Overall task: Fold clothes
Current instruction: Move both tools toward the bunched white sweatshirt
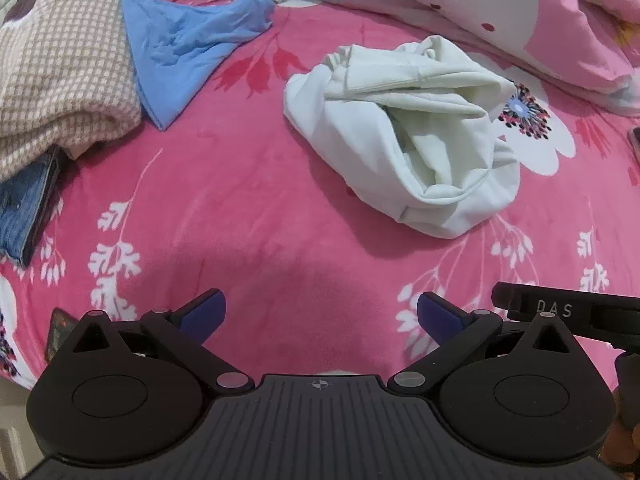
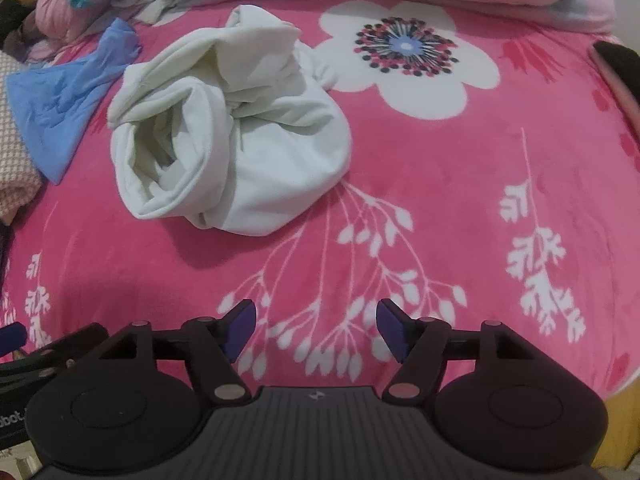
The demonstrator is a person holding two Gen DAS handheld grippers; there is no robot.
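White garment point(image 1: 404, 136) lies bunched, unfolded, mid-bed on pink floral blanket point(image 1: 240, 208) (blue cloth point(image 1: 180, 52) and checked piece point(image 1: 60, 80) sit beside, loosely laid). Left claw point(image 1: 320, 316) and right claw point(image 2: 316, 330) both spread wide, empty, hovering short of it. Folding of white garment remains.

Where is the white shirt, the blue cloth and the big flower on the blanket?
white shirt point(image 2: 280, 160), right wrist view, on its smooth rounded side.
blue cloth point(image 1: 180, 56), left wrist view, on its wrinkled middle.
big flower point(image 2: 406, 46), right wrist view, on its dotted centre.
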